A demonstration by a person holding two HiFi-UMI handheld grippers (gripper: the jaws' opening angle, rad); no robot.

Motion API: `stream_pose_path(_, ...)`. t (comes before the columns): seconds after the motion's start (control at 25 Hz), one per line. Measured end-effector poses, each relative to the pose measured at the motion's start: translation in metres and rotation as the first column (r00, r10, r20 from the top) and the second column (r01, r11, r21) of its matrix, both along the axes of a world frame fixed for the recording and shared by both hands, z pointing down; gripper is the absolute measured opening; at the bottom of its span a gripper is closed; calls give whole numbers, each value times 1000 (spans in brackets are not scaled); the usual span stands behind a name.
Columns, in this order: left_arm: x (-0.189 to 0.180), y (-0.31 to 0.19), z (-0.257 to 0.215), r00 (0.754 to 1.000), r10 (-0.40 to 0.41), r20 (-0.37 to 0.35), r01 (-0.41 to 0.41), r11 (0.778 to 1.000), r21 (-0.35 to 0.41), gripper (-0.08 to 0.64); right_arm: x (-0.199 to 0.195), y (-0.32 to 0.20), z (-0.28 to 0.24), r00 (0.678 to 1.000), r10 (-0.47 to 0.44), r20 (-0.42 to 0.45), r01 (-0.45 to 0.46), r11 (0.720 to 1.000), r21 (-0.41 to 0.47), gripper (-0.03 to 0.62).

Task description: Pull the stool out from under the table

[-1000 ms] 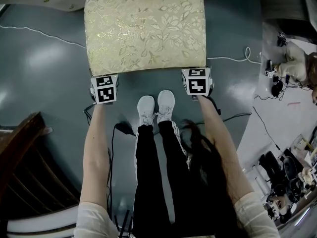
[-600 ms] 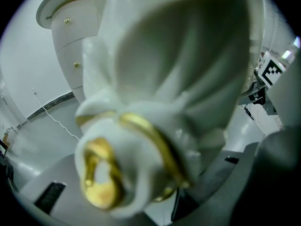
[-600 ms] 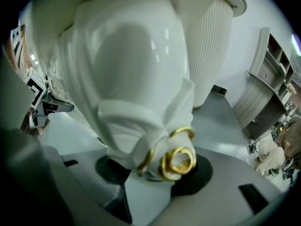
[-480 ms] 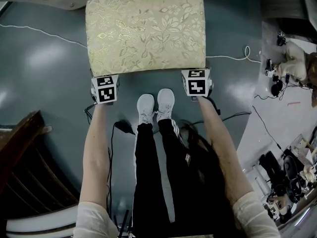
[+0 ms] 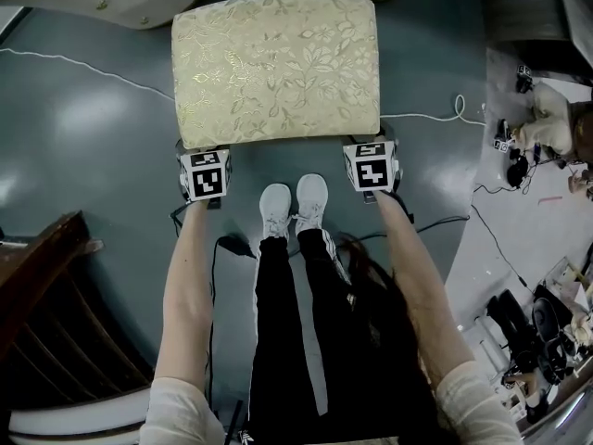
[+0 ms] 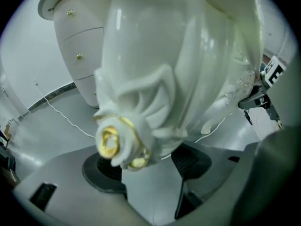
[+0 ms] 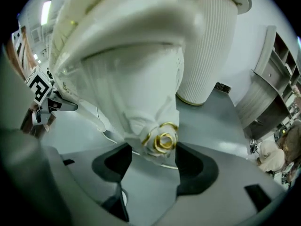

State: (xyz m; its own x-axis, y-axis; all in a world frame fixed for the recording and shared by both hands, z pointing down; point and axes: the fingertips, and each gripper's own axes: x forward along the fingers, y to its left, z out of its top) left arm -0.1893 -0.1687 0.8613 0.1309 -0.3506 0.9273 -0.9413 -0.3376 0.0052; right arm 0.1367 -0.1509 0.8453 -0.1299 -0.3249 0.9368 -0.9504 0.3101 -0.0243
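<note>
At the head view's upper centre, the stool lies with its long axis left-right, the left gripper and right gripper at its near corners. Left gripper view: jaws opening, leg between. Right gripper view: jaws opening, second leg between.

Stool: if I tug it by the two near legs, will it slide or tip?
The stool would probably slide, since the floor looks smooth and glossy. It seems rigid and fairly heavy, judging by the thick carved legs. Their glossy finish may slip in a grip.
</note>
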Motion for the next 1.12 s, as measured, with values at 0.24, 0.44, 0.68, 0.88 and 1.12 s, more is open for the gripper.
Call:
stream_pose_path(0.24, -8, 26, -29, 997, -73, 13, 74, 994, -77, 285, 3, 0, -39, 998, 54, 12, -53, 998, -30, 285)
stream_pose_path(0.44, 6, 33, -99, 990, -141, -2, 140, 986, -96, 285, 8, 17, -98, 998, 68, 6, -67, 994, -90, 286)
stream_pose_path(0.68, 25, 29, -208, 972, -226, -60, 221, 972, -79, 285, 3, 28, -199, 998, 58, 18, -56, 995, -87, 286)
stream_pose_path(0.88, 56, -5, -325, 961, -223, -161, 231, 972, 34, 285, 3, 3, -314, 995, 89, 51, -90, 996, 26, 285)
stream_pose_path(1.12, 102, -33, -452, 964, -120, -239, 164, 971, 175, 284, 9, -23, -445, 993, 92, 80, -105, 979, 173, 285)
